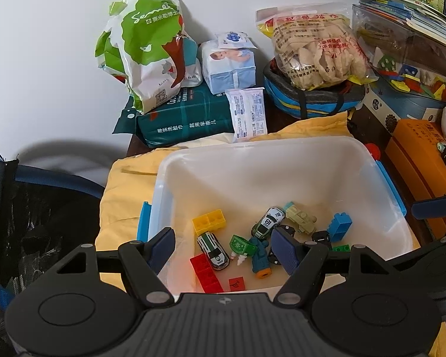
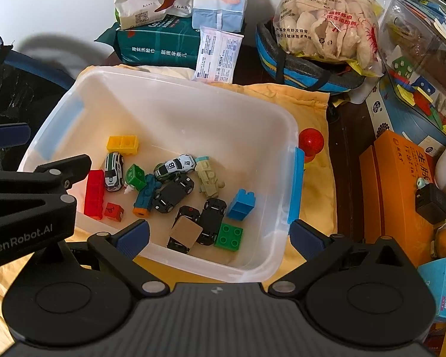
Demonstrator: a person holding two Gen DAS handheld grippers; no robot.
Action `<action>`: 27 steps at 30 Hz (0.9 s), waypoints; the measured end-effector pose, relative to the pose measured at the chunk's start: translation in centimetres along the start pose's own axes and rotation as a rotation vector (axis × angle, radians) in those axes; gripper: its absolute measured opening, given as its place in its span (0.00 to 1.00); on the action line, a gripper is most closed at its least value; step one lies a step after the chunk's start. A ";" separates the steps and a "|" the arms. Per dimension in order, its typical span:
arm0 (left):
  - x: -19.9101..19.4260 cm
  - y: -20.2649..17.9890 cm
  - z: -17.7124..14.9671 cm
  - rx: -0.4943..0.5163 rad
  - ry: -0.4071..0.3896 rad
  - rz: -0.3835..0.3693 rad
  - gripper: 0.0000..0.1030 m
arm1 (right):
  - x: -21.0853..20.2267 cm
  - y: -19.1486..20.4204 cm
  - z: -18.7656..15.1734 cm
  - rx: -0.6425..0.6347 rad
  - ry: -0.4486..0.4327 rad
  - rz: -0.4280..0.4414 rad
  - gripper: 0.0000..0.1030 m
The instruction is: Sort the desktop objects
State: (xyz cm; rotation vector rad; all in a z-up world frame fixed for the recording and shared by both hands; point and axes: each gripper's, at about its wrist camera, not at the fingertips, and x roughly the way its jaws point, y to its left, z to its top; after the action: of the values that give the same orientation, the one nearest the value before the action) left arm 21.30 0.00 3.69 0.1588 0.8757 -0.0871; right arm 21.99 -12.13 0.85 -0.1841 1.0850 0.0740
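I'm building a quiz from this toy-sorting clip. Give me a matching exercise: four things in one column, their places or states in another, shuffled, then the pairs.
Things:
1. red ball
2. green brick
3. snack bag
4. left gripper

Places or states:
A. open, holding nothing
B. on the yellow cloth outside the bin
C. inside the bin
D. on top of the blue bag

Pairs: 1-B, 2-C, 3-D, 4-A

The translucent white bin (image 2: pixel 175 95) had blue latches (image 2: pixel 296 184) and sat on a yellow cloth (image 2: pixel 312 104). Inside lay red (image 2: pixel 94 195), yellow (image 2: pixel 122 144), blue (image 2: pixel 241 203) and green bricks (image 2: pixel 229 236), plus 2 white-and-green striped cars (image 2: pixel 113 171).
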 end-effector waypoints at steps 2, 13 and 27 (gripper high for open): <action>0.0 0.0 0.0 -0.001 -0.003 0.003 0.73 | -0.1 0.0 0.1 0.000 -0.001 -0.001 1.00; -0.1 0.7 0.1 -0.029 -0.012 0.021 0.73 | -0.3 -0.2 0.2 0.008 -0.011 -0.014 1.00; -0.1 0.6 0.0 -0.023 -0.009 0.020 0.73 | -0.4 -0.2 0.2 0.023 -0.015 -0.013 1.00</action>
State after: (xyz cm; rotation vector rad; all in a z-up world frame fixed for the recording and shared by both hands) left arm 21.35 0.59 3.86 0.1454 0.8659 -0.0591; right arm 22.00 -12.26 1.27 -0.1695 1.0690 0.0514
